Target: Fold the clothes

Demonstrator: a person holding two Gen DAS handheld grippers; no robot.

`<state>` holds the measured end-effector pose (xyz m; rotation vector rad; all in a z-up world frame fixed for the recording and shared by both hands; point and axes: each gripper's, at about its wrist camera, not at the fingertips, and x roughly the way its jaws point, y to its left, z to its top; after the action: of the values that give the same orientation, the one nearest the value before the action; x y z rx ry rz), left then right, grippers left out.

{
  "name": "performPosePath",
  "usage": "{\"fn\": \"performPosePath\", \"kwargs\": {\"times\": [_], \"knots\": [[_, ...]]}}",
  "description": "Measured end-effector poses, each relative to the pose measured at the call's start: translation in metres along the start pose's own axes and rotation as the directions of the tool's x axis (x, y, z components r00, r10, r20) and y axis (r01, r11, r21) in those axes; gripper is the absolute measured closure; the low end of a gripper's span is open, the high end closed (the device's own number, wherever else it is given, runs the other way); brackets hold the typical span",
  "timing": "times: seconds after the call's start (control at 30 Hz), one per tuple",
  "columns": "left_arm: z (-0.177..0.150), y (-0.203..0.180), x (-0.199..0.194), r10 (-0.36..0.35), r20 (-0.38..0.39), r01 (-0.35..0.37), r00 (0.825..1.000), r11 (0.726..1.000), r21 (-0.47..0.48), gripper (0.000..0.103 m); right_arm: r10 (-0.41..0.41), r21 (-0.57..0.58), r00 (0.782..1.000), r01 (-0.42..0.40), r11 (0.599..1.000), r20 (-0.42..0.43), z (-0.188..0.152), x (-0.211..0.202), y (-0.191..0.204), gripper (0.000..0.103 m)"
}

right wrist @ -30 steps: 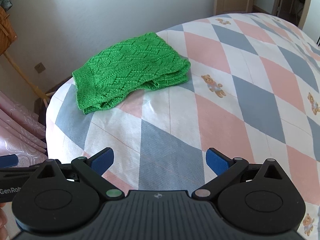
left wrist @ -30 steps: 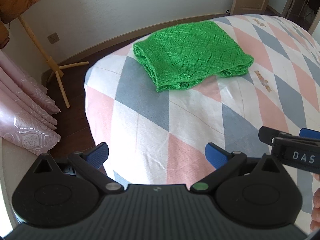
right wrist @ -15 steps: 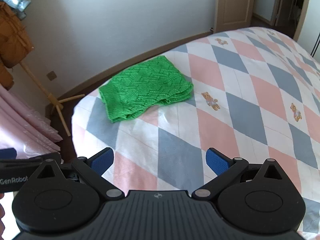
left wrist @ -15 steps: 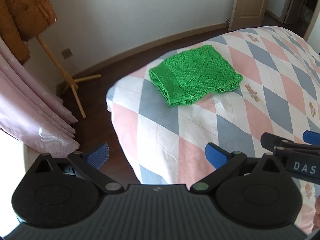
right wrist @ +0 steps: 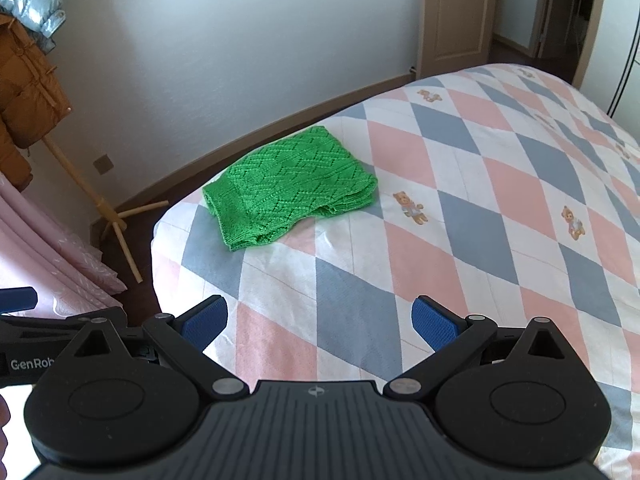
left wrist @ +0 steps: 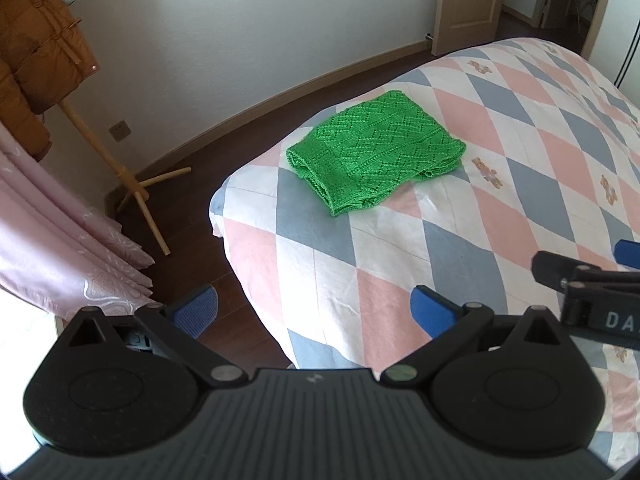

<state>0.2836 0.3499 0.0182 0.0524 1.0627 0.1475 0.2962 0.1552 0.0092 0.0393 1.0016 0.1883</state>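
Item: green knitted sweater (left wrist: pixel 372 156) — folded into a compact, roughly square stack, lying on the bed (left wrist: pixel 500 216) near its far-left corner, close to the mattress edge above the dark floor.

Left claw (left wrist: pixel 314 306): released, blue pads spread wide, nothing between them; it hangs over the near edge of the bed, well apart from the sweater, which sits ahead of it and a little to the right.

Right claw (right wrist: pixel 320 316): likewise released and empty; the sweater lies ahead and to its left, well apart. The two claws are side by side, each showing at the border of the other's view.

Status, as judged: folding looks complete, with neither claw on the cloth.

Risks:
- The loose open knit could snag on a pad if either claw returns, dragging the top layer and undoing the stack.
- The near edge shows uneven layers — a nudge there may splay them.
- The stack is close to the bed corner; a push leftward could tip it toward the floor.
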Motion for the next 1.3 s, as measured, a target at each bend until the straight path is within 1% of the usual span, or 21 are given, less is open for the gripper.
{"fn": "performPosePath", "kwargs": {"times": [0.13,0.33,0.47,0.63,0.77,0.9,1.1,1.3], "knots": [[0.021,0.014,0.019,-0.022,-0.005,0.022,1.000,0.999,0.024,0.001,-0.036,0.012,0.999,0.036,0.999,-0.015,0.011,0.013,0.009,0.002],[0.067,0.036,0.056,-0.054,-0.016,0.055,0.998,0.993,0.101,0.001,-0.093,0.062,0.994,0.097,0.993,-0.052,0.037,0.048,0.027,0.002],[0.098,0.046,0.076,-0.076,-0.028,0.079,0.997,0.983,0.167,0.001,-0.130,0.116,0.989,0.139,0.983,-0.076,0.058,0.069,0.041,0.002],[0.126,0.056,0.098,-0.103,-0.026,0.107,0.994,0.966,0.236,0.001,-0.149,0.171,0.985,0.163,0.972,-0.093,0.079,0.088,0.059,0.002],[0.142,0.061,0.119,-0.115,-0.047,0.123,0.992,0.957,0.261,0.001,-0.163,0.202,0.980,0.183,0.962,-0.112,0.092,0.106,0.069,0.002],[0.156,0.060,0.135,-0.135,-0.066,0.149,0.989,0.944,0.295,0.001,-0.164,0.257,0.978,0.193,0.947,-0.130,0.098,0.119,0.070,0.002],[0.173,0.051,0.154,-0.170,-0.073,0.185,0.983,0.918,0.350,0.001,-0.173,0.356,0.973,0.219,0.909,-0.156,0.104,0.132,0.059,0.002],[0.187,0.037,0.173,-0.201,-0.094,0.222,0.975,0.891,0.396,0.001,-0.193,0.405,0.965,0.251,0.879,-0.180,0.109,0.141,0.049,0.002]]}}
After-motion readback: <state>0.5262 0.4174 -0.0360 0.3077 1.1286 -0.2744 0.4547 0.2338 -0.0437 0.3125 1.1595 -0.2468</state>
